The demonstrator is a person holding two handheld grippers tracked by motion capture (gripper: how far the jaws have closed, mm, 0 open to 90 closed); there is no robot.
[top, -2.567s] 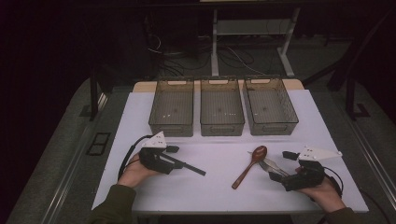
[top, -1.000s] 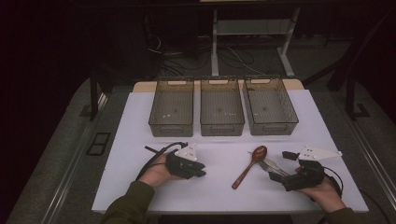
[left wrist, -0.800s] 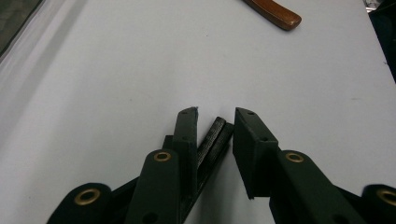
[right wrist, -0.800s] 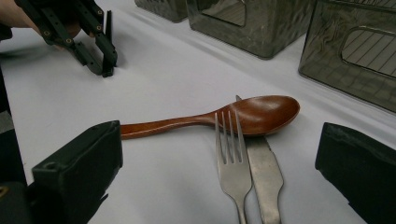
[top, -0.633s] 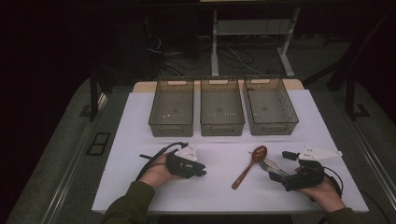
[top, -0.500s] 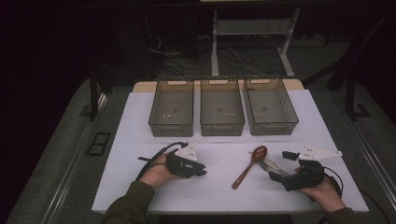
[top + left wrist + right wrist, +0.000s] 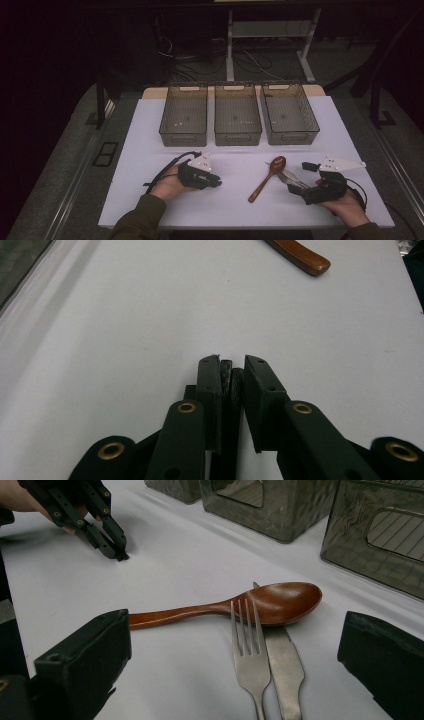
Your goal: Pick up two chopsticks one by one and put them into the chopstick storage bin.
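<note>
One wooden spoon [image 7: 267, 177], bowl toward bins, handle toward person

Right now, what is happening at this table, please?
A person sits at a white table with a two-jaw gripper in each hand. The right gripper has its jaws wide open around a small pile of cutlery: a metal fork and a knife, both with their tips at the bowl of a wooden spoon. Nothing is gripped yet. The left gripper rests on bare table, empty; its jaws have just been closing and are nearly together. Three empty-looking bins wait behind.
</note>
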